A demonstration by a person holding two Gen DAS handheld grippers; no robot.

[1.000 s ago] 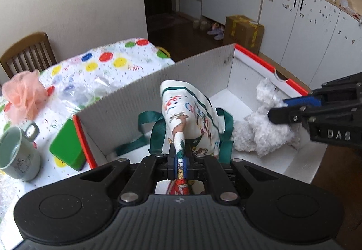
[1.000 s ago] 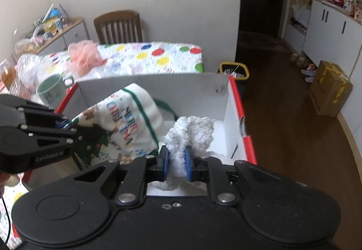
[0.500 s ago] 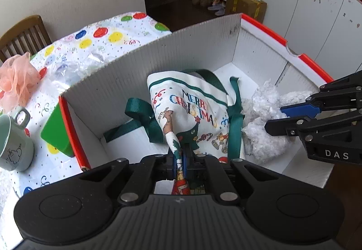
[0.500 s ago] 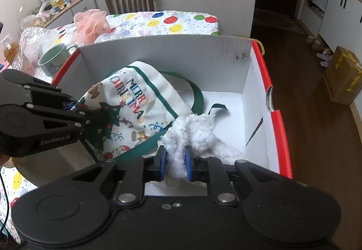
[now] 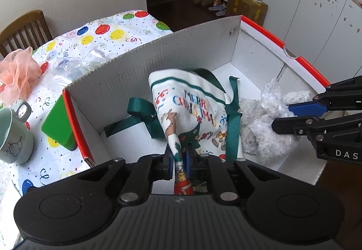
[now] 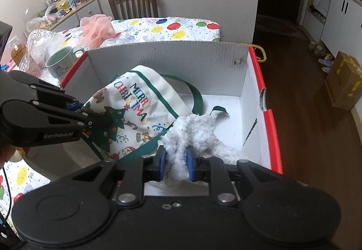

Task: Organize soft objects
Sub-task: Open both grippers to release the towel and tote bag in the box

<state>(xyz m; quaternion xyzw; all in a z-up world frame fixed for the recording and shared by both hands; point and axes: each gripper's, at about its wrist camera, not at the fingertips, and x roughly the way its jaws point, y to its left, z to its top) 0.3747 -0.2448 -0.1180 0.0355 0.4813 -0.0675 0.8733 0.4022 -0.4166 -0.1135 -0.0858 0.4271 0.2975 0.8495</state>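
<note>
A white tote bag (image 5: 192,109) printed "Merry Christmas", with green straps, lies in the white red-rimmed box (image 5: 135,73). My left gripper (image 5: 178,159) has a fold of the bag's lower edge between its jaws, which are opening; a thin gap shows beside one pad. To the right lies a white fluffy cloth (image 5: 267,136). My right gripper (image 6: 176,159) is also opening, and the white fluffy cloth (image 6: 194,127) still fills the space between its blue pads. The bag (image 6: 140,100) rests partly against the cloth.
Left of the box, on the balloon-print tablecloth, stand a pale green mug (image 5: 13,136) and a green block (image 5: 58,127), with a pink mesh puff (image 5: 18,71) and clear plastic (image 5: 74,64) behind. A wooden chair (image 6: 133,3) stands beyond the table; a brown carton (image 6: 344,78) sits on the floor.
Both grippers have sunk into the box with their loads, so the bag and the fluffy cloth now rest on its floor. The gaps between both pairs of pads have widened slightly.
</note>
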